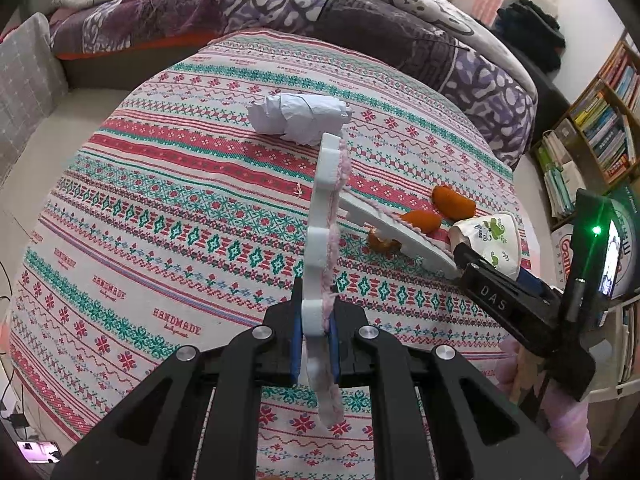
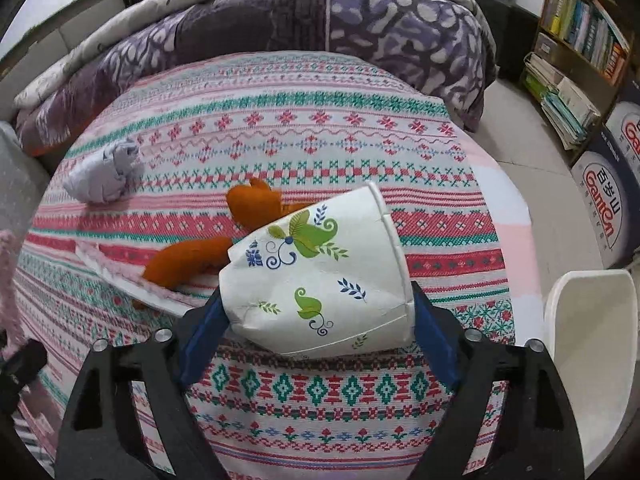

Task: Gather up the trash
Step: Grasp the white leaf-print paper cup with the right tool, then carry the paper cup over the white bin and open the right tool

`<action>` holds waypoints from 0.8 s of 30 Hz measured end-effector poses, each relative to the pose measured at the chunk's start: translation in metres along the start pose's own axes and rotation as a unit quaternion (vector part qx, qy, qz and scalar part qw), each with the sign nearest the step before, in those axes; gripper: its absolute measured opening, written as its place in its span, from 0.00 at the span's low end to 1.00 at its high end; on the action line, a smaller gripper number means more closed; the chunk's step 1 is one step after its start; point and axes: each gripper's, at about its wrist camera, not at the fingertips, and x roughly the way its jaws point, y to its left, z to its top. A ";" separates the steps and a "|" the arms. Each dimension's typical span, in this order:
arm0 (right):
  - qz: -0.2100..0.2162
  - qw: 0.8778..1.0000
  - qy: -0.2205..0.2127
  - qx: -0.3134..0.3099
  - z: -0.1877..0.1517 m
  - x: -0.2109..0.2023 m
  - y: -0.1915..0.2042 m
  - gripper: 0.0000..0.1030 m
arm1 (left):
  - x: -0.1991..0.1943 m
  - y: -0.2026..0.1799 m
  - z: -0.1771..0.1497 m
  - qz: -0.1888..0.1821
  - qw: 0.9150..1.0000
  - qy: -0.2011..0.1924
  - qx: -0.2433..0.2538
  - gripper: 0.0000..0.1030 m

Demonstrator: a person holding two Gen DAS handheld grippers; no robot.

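Right wrist, paper cup [image 2: 320,280] on its side, between wide-spread fingers [image 2: 200,336], pads touching it.

A home bedroom: quilt [image 2: 280,28] (purple-patterned), bookshelf [image 2: 580,28].

1. The word "HANDMADE" is repeating in red along the patterned bedspread [image 1: 176,324].
2. The letters "DAS" are showing in white on the black body of the right gripper [image 1: 493,297].
3. "Ganten", with Chinese characters above it that are too small to read surely, is standing in red on the carton [image 2: 600,204] beside the bookshelf [image 2: 580,28].
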 end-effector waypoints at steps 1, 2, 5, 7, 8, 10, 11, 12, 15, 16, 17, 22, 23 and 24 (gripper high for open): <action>0.003 1.000 -0.006 -0.001 0.000 -0.003 0.000 0.78 | -0.001 0.001 0.000 0.001 1.000 -0.002 0.000 0.10; 0.006 1.000 -0.011 -0.002 0.000 -0.006 0.001 0.78 | -0.001 0.001 0.001 0.001 1.000 -0.004 -0.001 0.10; 0.016 1.000 -0.026 -0.001 0.001 -0.016 0.001 0.78 | -0.004 0.002 0.002 0.001 1.000 -0.009 -0.005 0.10; 0.023 0.999 -0.032 0.001 0.001 -0.021 0.001 0.78 | -0.005 0.001 0.002 0.002 1.000 -0.012 -0.004 0.10; 0.027 0.999 -0.033 0.002 0.001 -0.024 0.001 0.78 | -0.006 0.000 0.003 0.002 1.000 -0.014 -0.004 0.10; 0.033 0.999 -0.037 0.004 0.000 -0.029 0.001 0.78 | -0.008 -0.001 0.003 0.003 1.000 -0.017 -0.002 0.10; 0.034 0.999 -0.039 0.006 0.000 -0.032 0.000 0.78 | -0.008 -0.002 0.003 0.003 1.000 -0.019 -0.002 0.10; 0.037 0.998 -0.043 0.010 0.000 -0.035 -0.001 0.78 | -0.009 -0.003 0.003 0.004 1.000 -0.020 -0.001 0.10; 0.047 0.997 -0.053 0.025 0.000 -0.045 -0.006 0.78 | -0.011 -0.006 0.003 0.006 1.000 -0.024 0.004 0.10; 0.049 0.997 -0.056 0.027 0.001 -0.048 -0.007 0.78 | -0.012 -0.007 0.003 0.007 1.000 -0.025 0.005 0.10; 0.051 0.997 -0.059 0.029 0.001 -0.050 -0.008 0.78 | -0.012 -0.008 0.003 0.008 1.000 -0.026 0.006 0.10; 0.052 0.996 -0.069 0.038 0.000 -0.060 -0.014 0.78 | -0.016 -0.016 0.003 0.006 0.999 -0.032 0.015 0.10; 0.052 0.995 -0.069 0.041 -0.001 -0.061 -0.016 0.78 | -0.016 -0.018 0.003 0.005 0.999 -0.033 0.016 0.10; 0.051 0.995 -0.068 0.044 -0.002 -0.062 -0.017 0.78 | -0.016 -0.019 0.004 0.004 0.999 -0.034 0.017 0.10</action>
